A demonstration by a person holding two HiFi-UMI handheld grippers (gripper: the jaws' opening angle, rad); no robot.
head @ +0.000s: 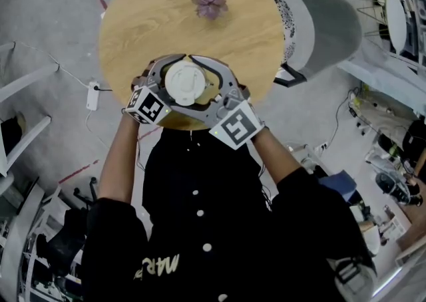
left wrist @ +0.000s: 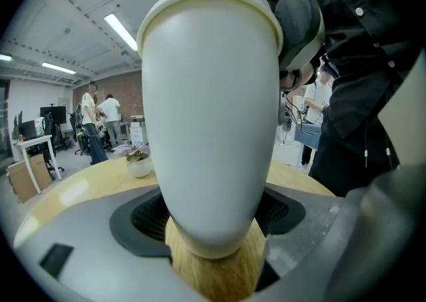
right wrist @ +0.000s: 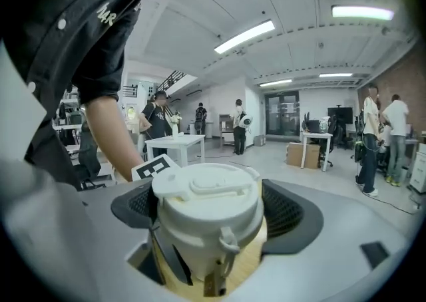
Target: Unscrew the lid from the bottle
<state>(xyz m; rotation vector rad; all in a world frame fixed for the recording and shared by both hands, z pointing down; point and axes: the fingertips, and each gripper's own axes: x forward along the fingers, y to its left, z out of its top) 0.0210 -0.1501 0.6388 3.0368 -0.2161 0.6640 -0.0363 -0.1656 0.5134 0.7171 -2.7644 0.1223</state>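
From the head view, I am looking down on the white bottle (head: 184, 82), which is standing upright at the near edge of the round wooden table (head: 133, 34). Its lid (head: 184, 78) is facing up at me. My left gripper (head: 163, 81) is coming in from the left and my right gripper (head: 212, 84) from the right, and their 2 pairs of curved jaws are ringing the bottle from opposite sides. A small purple plant (head: 210, 2) is sitting well apart, at the table's far side.

In the left gripper view, the bottle (left wrist: 210, 114) is filling the middle of the frame, upright, with the lid's rim at the top. My left gripper (left wrist: 212, 217) is clenching the lower body of the bottle, and the dark pads (left wrist: 143, 217) are pressing against it on both sides. The tabletop (left wrist: 80, 184) is showing beyond, with the plant (left wrist: 138, 161) on it.

In the right gripper view, the lid (right wrist: 206, 191) is sitting squarely between the jaws of my right gripper (right wrist: 210, 211). The jaws are standing wide and are grasping the lid, with the pads (right wrist: 286, 211) meeting its rim on either side. The lid is seated on the bottle (right wrist: 193, 254), and wood of the table (right wrist: 249, 267) is showing beneath. The marker cube (right wrist: 152, 169) of my left gripper is peeking out behind the lid.
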